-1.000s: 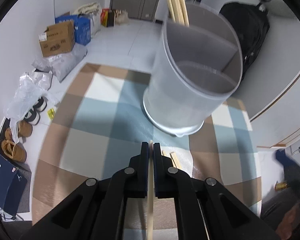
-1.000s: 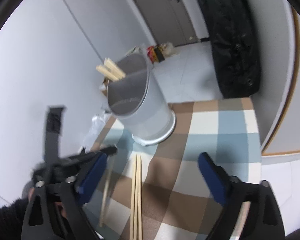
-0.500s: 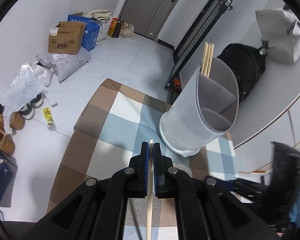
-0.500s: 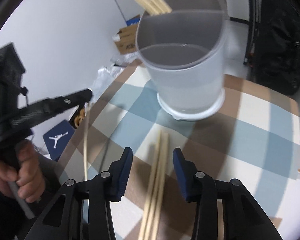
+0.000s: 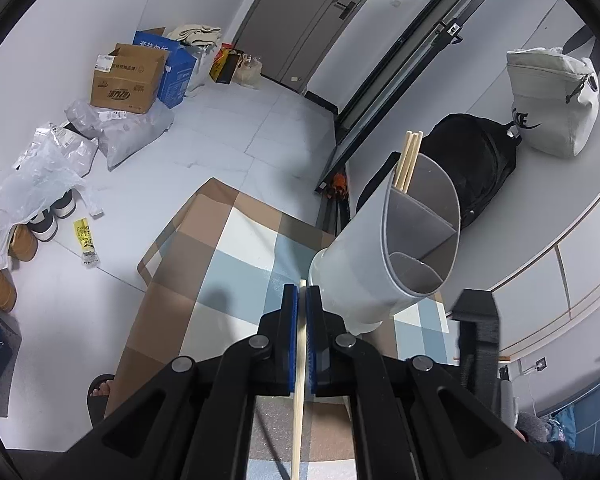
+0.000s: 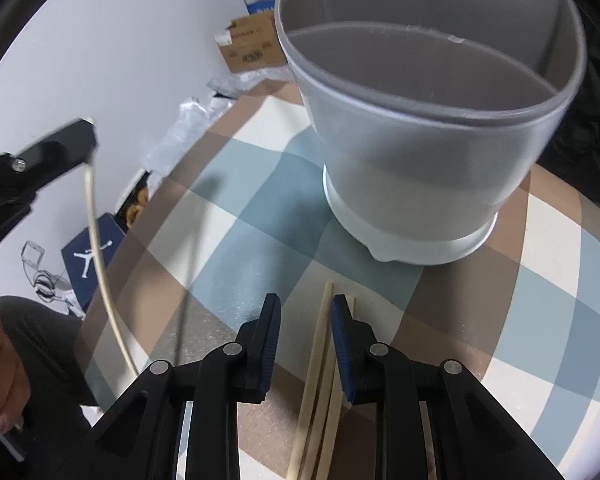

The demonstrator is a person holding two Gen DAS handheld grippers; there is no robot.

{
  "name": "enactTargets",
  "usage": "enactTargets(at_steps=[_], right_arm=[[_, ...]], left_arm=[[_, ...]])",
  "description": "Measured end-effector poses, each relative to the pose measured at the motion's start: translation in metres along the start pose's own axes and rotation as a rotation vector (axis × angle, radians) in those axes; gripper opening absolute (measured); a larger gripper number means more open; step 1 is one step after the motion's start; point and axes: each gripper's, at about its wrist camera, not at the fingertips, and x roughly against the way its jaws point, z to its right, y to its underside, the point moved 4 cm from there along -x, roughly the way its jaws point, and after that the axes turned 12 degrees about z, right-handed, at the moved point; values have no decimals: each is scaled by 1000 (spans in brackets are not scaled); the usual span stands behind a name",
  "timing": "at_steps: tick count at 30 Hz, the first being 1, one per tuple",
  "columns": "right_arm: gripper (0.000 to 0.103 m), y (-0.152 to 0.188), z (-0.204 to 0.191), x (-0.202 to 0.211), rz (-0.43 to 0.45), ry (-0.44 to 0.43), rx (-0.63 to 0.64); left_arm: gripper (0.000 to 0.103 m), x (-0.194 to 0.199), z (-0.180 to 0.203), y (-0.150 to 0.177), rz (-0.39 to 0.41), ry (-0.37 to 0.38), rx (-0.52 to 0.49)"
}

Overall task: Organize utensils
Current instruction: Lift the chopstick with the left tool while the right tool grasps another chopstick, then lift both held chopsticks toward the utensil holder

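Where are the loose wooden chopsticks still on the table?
In the right wrist view, the loose wooden chopsticks lie on the checked tablecloth, just before the grey divided holder.

The left wrist view looks forward and steeply down along its gripper fingers from well above the checked table (image 5: 204,280), facing the far corner, the floor and a grey door (image 5: 300,12) beyond. The right wrist view sits much nearer the tabletop, tilted more steeply down, close to the grey divided utensil holder (image 6: 432,152) that fills its upper half. The 2 views share that holder (image 5: 384,256) and the checked table (image 6: 260,216) around it.
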Motion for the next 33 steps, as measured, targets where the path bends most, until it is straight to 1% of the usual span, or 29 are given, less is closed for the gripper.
enactTargets(at_steps=[4,7,11,17,19,21,23,25,29,33], right_arm=[[24,-5,-1,-6,-14,11,29],[22,-10,-3,-14,-26,25,35],[22,-7,-9,-13,-32,45,89],[22,-2,-5,-9,-36,11,89],[21,0,-5,-7,-32,16,99],[13,-1,-5,-8,-27,41,120],[6,-3,-5,-11,-23,54,120],[5,-4,-2,-11,-24,47,106],[5,-4,-4,-9,-14,61,129],[4,-9,2,0,37,42,54]], left_arm=[[0,1,1,-2,3,0,1],[0,1,-1,-2,1,-4,9],[0,3,-4,-3,5,-6,20],[0,2,-3,-2,2,-10,13],[0,2,-1,-2,-1,-12,7],[0,3,1,-3,-5,-12,10],[0,6,5,-4,15,-10,-10],[0,9,7,-3,22,-21,-33],[0,7,7,0,13,-29,-34],[0,9,7,-1,15,-32,-29]])
